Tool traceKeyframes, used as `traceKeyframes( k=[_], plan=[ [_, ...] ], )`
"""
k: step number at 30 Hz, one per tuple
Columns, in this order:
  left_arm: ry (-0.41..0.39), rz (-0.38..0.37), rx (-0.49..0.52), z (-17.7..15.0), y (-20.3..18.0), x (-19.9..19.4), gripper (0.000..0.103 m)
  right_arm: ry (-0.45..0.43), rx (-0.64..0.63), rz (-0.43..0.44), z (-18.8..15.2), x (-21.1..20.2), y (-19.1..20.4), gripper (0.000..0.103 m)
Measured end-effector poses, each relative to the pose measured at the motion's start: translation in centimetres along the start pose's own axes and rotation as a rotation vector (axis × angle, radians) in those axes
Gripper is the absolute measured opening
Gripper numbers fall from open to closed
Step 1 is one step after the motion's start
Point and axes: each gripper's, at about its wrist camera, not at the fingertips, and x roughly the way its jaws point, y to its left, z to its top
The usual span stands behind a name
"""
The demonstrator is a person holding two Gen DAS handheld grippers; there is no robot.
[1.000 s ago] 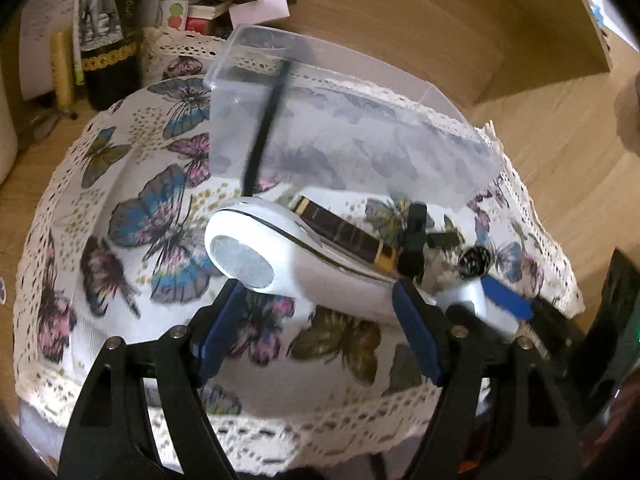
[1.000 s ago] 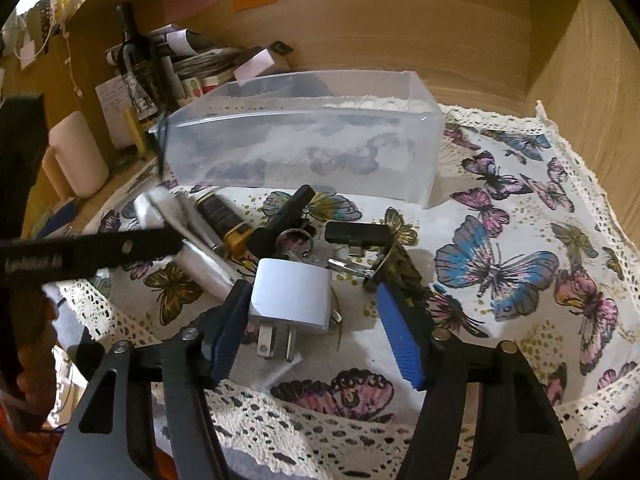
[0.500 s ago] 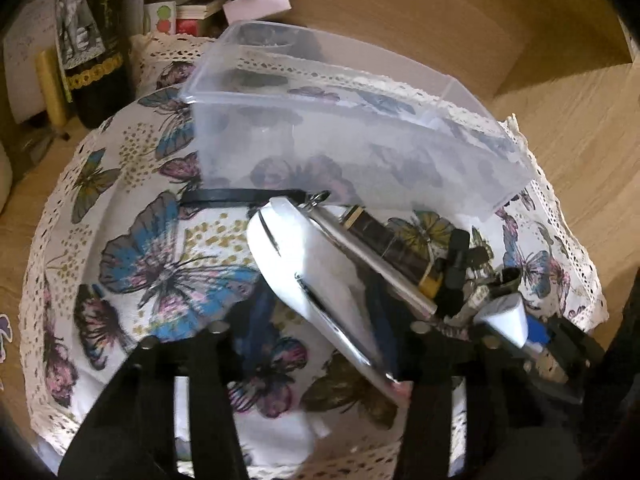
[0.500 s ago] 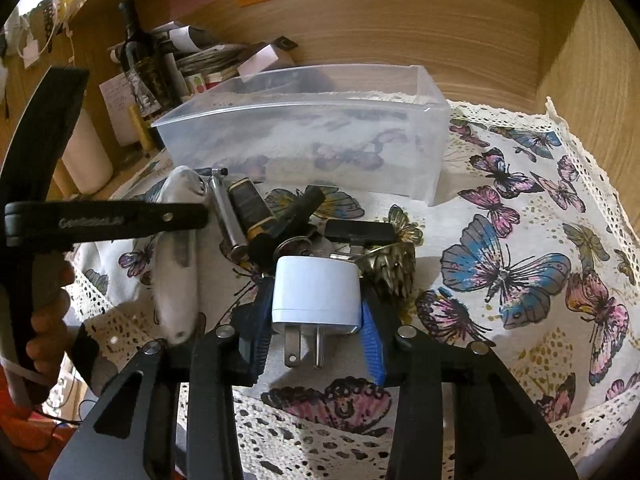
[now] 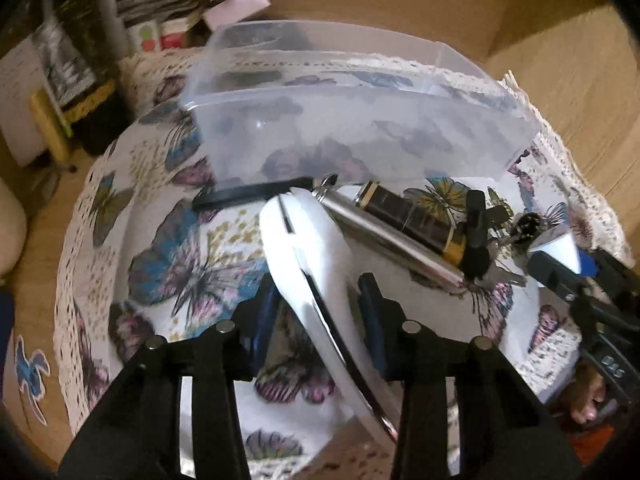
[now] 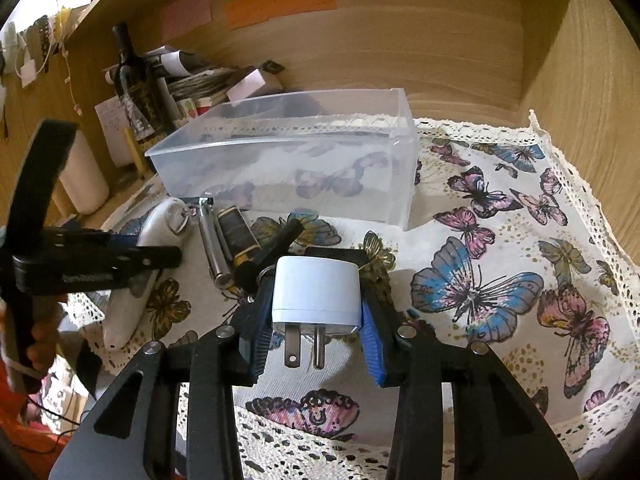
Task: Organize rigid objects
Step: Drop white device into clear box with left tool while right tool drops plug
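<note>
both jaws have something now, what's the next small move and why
Probably lift the white plug adapter and carry it forward over the clear plastic bin. The right gripper is shut on it, prongs toward the camera, and the bin looks empty.

butterfly cloth point(image 6: 500, 264) on the desk; wine bottle point(image 6: 134, 92) beside stacked papers point(image 6: 200, 80)

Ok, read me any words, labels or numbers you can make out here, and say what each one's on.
No text reads clearly enough to quote.
Left claw arm: pale lettering, too blurred.
Wine bottle label: gold print, too small.
Paper sheet beside the bottle: faint writing, illegible.
Orange sticky note on the wooden wall: illegible.
White plug adapter: no marking visible.
</note>
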Motion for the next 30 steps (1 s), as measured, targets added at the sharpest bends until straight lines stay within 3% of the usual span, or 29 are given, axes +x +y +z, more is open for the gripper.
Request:
traceKeyframes(
  k=[5,9,15,20,30],
  plan=[
    [-0.039,0.018,0.063,0.1,-1.1,0.3,0.037,-0.019,0.004,-0.009,0.5,-0.6,0.0,0.036],
    [-0.059,-0.016,0.056,-0.5,-1.0,-0.7,0.036,-0.051,0.002,-0.014,1.4,-1.3,0.1,0.036],
    [-0.184,-0.005,0.046,-0.4,-0.7,-4.8,0.036,-0.107,-0.025,-0.054,3.2,-2.1,0.5,0.036],
    [-0.298,-0.014,0.034,1.3,-0.6,-8.0,0.036,-0.155,-0.038,-0.074,5.1,-2.7,0.8,0.036],
    [-0.426,-0.002,0.041,6.7,0.1,-10.0,0.036,-0.235,-0.106,-0.089,9.9,-3.0,1.7,0.036]
  ],
)
